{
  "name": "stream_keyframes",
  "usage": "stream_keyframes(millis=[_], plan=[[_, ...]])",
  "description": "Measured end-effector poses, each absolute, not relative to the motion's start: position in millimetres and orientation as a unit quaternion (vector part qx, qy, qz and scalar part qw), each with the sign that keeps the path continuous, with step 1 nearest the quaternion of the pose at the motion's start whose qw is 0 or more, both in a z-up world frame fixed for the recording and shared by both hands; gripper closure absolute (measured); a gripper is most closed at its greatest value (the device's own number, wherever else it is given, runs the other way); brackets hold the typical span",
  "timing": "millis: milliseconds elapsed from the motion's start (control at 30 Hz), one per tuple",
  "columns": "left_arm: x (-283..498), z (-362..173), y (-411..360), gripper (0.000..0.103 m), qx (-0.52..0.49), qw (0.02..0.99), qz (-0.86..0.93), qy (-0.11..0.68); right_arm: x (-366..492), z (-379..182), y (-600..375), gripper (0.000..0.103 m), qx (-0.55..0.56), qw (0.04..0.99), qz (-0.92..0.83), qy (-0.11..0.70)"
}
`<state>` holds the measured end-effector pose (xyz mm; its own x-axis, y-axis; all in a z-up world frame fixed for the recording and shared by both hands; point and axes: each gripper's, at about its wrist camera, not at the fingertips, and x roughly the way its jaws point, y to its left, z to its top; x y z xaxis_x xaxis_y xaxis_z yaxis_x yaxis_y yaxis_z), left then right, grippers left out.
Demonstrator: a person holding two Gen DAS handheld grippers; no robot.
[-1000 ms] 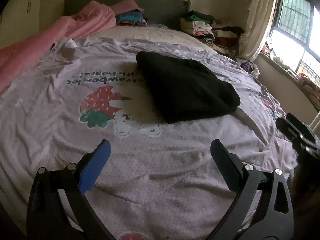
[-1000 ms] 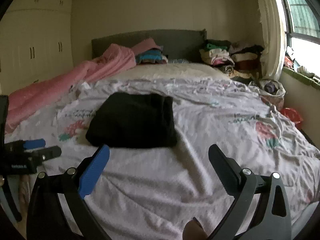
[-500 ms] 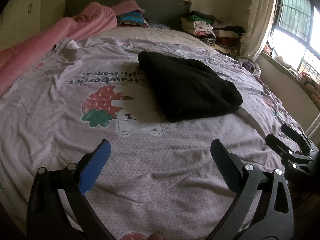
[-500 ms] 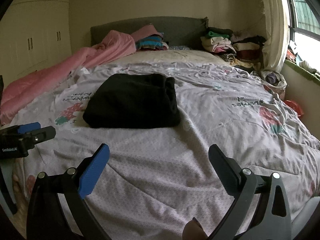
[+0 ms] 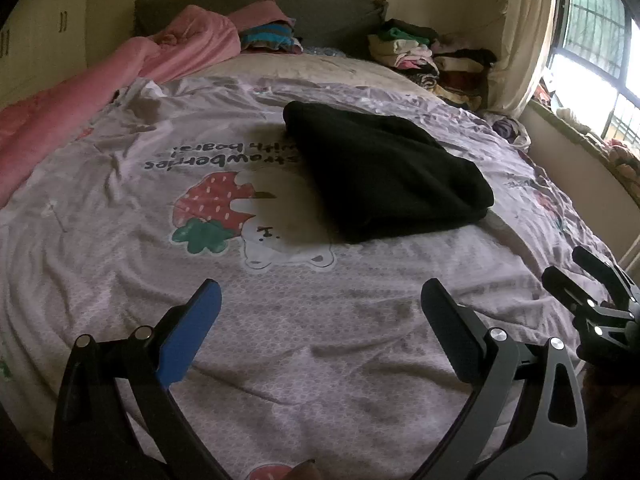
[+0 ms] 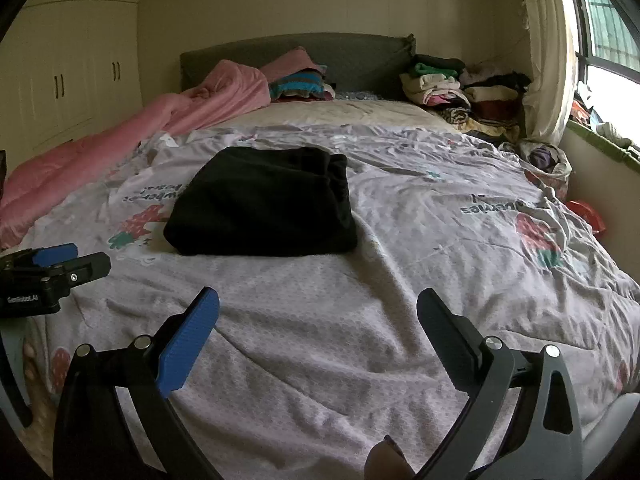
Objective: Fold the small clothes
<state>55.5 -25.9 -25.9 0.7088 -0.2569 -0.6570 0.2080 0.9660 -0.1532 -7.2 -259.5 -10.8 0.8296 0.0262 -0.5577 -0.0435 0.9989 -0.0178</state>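
The left gripper (image 5: 320, 308) hangs spread and empty above the near edge of the bed (image 5: 360, 360), its jaws wide apart. Ahead of it and slightly to its right lies the black garment (image 5: 384, 172), already folded into a compact block on the strawberry-print sheet (image 5: 208, 208), likely parked mid-bed within both grippers' reach. The right gripper (image 6: 318, 312), also spread and empty, has the block ahead-left.
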Motion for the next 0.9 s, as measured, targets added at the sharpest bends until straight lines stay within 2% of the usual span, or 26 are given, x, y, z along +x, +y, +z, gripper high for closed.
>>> stream_keyframes(millis=[900], plan=[[54.2, -26.3, -23.5, 0.009, -0.034, 0.924, -0.116, 0.364, -11.1, -9.4, -260.8, 0.004, -0.019, 0.955, 0.012, 0.296]])
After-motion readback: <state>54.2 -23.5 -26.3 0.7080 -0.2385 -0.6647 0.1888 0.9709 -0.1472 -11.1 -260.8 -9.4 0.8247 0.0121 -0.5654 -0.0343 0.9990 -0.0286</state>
